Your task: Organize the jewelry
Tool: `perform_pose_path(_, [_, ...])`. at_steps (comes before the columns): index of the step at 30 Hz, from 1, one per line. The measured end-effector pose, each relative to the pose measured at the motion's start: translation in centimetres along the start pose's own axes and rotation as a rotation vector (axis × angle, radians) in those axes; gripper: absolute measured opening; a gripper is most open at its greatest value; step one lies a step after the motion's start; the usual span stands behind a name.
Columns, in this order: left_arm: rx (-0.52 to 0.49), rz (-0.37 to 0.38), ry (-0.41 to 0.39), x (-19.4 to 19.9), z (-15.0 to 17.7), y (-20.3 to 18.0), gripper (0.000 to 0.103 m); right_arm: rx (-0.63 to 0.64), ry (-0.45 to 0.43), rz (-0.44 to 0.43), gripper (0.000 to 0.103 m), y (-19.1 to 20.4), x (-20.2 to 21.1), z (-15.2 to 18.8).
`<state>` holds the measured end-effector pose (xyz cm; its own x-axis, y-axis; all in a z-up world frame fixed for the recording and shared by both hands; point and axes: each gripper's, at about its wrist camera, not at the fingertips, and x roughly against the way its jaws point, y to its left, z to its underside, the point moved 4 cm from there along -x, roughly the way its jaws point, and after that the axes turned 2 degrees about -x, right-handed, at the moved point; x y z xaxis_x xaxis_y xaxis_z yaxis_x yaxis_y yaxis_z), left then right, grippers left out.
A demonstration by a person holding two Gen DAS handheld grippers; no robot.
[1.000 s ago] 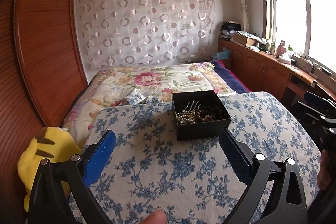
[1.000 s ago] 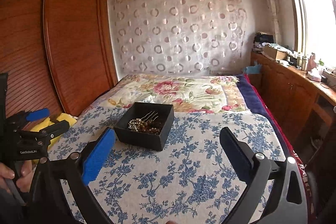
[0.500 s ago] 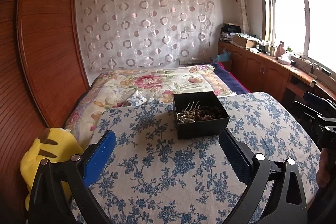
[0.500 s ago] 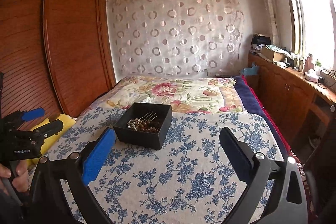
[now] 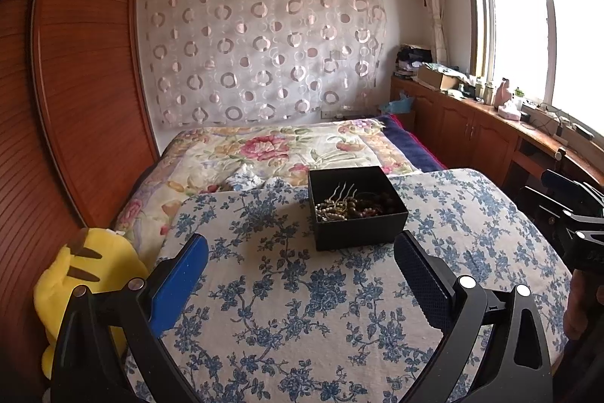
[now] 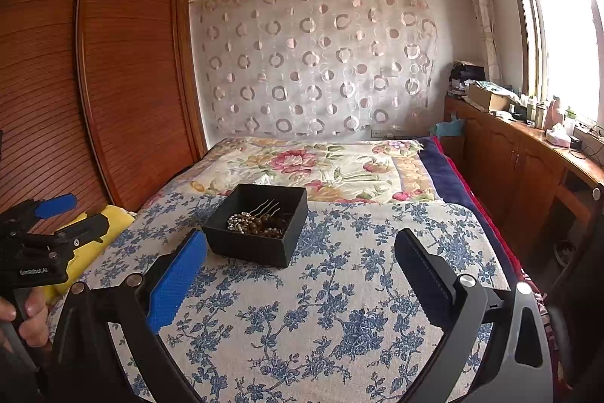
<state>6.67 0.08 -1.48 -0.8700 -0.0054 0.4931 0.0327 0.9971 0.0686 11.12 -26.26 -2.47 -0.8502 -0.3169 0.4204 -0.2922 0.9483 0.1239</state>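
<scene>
Left wrist: left claw [image 5: 301, 253] spread, level

- The box [image 5: 356, 210] is black, and the beads [image 5: 355, 208] heaped in it are pearly white and dark brown.
- The cloth [image 5: 302, 289] is cream with blue flower sprigs.
- The quilt [image 5: 271, 150] is pale yellow with pink roses and green leaves; its edge is navy with a red line.
- The plush toy [image 5: 81, 274] is bright yellow with dark brown stripes.
- The wardrobe [image 6: 113, 82] is reddish-brown wood with fine horizontal slats.
- The curtain [image 6: 313, 63] is sheer pinkish-white, patterned with rings and discs.
- The left gripper [image 5: 300, 261] is black, one pad bright blue and the other dark blue.
- The right gripper [image 6: 300, 261] shows the same black frame and blue pads.
</scene>
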Motion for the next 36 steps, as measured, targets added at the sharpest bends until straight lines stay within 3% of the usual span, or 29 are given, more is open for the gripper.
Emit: perform_pose_path(36, [0.005,0.005,-0.002,0.34,-0.19,-0.2,0.095,0.0,-0.001,-0.001,0.1,0.01,-0.08,0.07])
